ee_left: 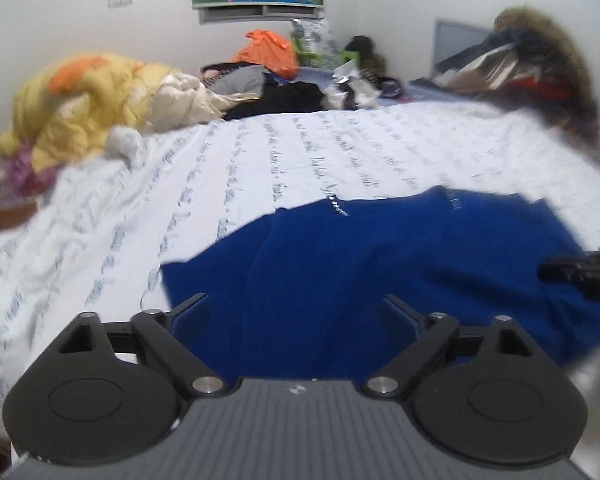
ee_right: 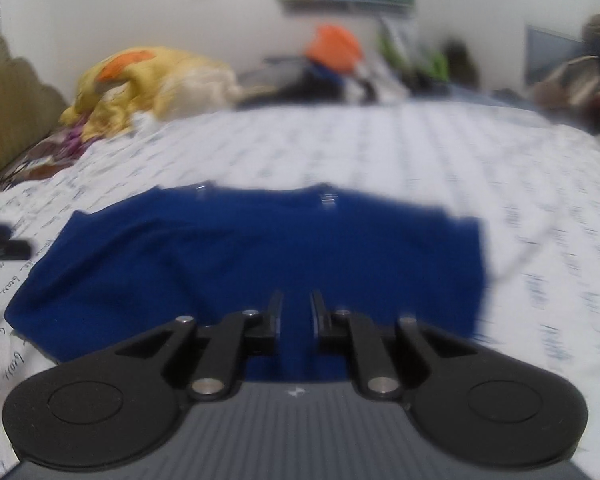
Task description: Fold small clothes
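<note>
A dark blue garment (ee_left: 380, 248) lies spread flat on the white bed sheet (ee_left: 260, 152) printed with lines of writing. My left gripper (ee_left: 295, 298) hovers over the garment's near left part, open wide with nothing between its fingers. The blurred right wrist view shows the blue garment (ee_right: 240, 248) with its neckline at the far side. My right gripper (ee_right: 296, 294) hangs over its near edge, with only a narrow gap between the fingers and no cloth pinched. Each gripper's black fingers also show at the edge of the other view: the right gripper (ee_left: 572, 272) and the left gripper (ee_right: 4, 244).
Clothes are heaped along the far side of the bed: a yellow padded jacket (ee_left: 88, 100) at the left, an orange garment (ee_left: 268, 50) and dark items in the middle, and a fur-trimmed coat (ee_left: 540, 60) at the right. White sheet (ee_right: 420, 152) stretches beyond the blue garment.
</note>
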`<state>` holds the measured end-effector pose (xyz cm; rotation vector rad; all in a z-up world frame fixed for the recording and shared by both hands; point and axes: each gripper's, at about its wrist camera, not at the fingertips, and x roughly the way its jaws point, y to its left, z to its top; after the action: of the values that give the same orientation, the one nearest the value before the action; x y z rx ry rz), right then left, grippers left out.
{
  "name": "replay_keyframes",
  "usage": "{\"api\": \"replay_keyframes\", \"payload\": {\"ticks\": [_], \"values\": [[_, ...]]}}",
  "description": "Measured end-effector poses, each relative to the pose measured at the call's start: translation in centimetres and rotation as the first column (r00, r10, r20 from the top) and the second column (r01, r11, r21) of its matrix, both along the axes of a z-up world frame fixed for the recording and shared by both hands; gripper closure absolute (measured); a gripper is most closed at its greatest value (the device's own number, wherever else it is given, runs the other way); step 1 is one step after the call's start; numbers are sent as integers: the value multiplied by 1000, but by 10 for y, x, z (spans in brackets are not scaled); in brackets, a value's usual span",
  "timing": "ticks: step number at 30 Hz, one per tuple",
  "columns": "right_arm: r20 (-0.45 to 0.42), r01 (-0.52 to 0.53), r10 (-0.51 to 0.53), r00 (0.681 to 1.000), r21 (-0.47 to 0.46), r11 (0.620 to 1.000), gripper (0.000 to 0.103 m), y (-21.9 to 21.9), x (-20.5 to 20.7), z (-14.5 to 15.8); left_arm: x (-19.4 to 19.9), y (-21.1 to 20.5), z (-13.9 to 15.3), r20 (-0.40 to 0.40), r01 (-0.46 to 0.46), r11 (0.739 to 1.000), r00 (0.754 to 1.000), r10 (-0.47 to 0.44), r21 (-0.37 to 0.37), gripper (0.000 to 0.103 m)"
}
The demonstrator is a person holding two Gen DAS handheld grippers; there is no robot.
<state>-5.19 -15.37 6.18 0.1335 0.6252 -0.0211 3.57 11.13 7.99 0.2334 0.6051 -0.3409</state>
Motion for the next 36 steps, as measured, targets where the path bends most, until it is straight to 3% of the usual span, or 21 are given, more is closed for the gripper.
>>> {"api": "replay_keyframes", "payload": {"ticks": [2, 3, 4, 6, 8, 9, 10, 14, 19, 36], "values": [[-27, -11, 11, 1000, -9, 1000, 87, 13, 18, -11, 10, -24, -18, 30, -59, 993, 998, 56, 105, 12], [-61, 42, -46, 997, -75, 996, 81, 23, 28, -21, 15, -33, -28, 38, -84, 987, 996, 80, 139, 12], [-61, 42, -46, 997, -75, 996, 74, 23, 28, -21, 17, -36, -35, 37, -107, 983, 994, 102, 152, 12], [-45, 93, -99, 994, -111, 989, 71, 20, 27, -26, 17, -32, -46, -1, -139, 983, 990, 141, 118, 11], [-29, 129, -133, 991, -103, 986, 53, 15, 21, -25, 15, -24, -52, -27, -175, 982, 984, 177, 64, 9], [-13, 141, -143, 990, -95, 986, 29, 13, 16, -25, 10, -21, -54, -18, -199, 979, 980, 200, 44, 4], [4, 153, -153, 988, -98, 983, 14, 11, 12, -26, 9, -19, -56, -13, -215, 976, 976, 215, 37, 2], [-1, 152, -155, 988, -169, 974, 10, 14, 11, -40, 8, -11, -58, -45, -247, 969, 968, 246, -16, 0], [-12, 173, -175, 984, -111, 979, 0, 3, 14, -44, 4, -11, -59, -27, -262, 964, 965, 261, -43, 0], [-14, 173, -176, 984, -102, 980, 0, 2, 14, -46, 4, -8, -60, -48, -270, 960, 963, 267, -77, 0]]}}
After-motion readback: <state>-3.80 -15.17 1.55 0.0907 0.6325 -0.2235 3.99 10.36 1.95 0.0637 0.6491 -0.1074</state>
